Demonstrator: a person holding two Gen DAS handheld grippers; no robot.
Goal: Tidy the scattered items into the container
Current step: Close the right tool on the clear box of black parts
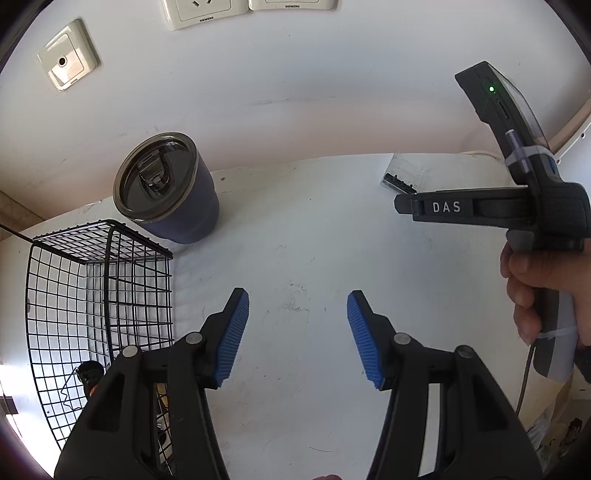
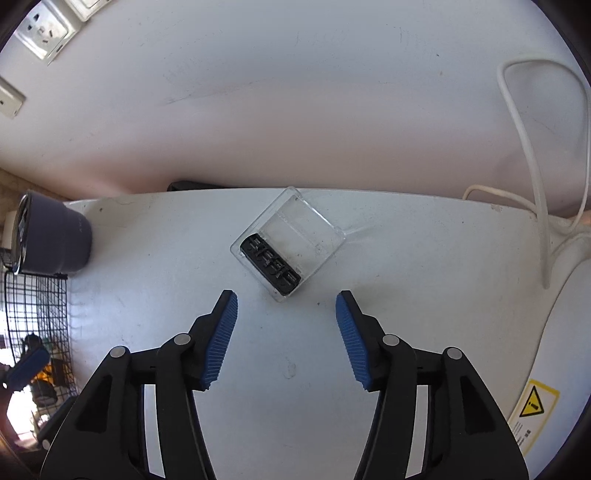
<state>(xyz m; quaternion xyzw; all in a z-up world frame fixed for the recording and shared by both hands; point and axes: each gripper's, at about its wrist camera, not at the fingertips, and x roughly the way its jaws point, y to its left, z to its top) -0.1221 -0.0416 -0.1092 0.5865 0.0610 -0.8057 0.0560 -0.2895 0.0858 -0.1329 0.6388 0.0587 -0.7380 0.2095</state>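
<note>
The right hand-held gripper (image 2: 286,338) hangs over the white bench (image 2: 424,266), blue ribbed pads spread wide, gripping nothing. Just beyond its tips lies the clear, flat plastic case (image 2: 291,240), skewed, a black slotted insert at its near end. The left hand-held gripper (image 1: 297,338) gapes empty beside the black wire basket (image 1: 99,295). "DAS" marks the right tool; "SIEMENS" the wall sockets (image 1: 201,11).

Bright, even daylight w/ soft shadows, both views sharp in the middle (heavy fisheye bending + dark vignette at edges), overexposed glare blown out at lower left
</note>
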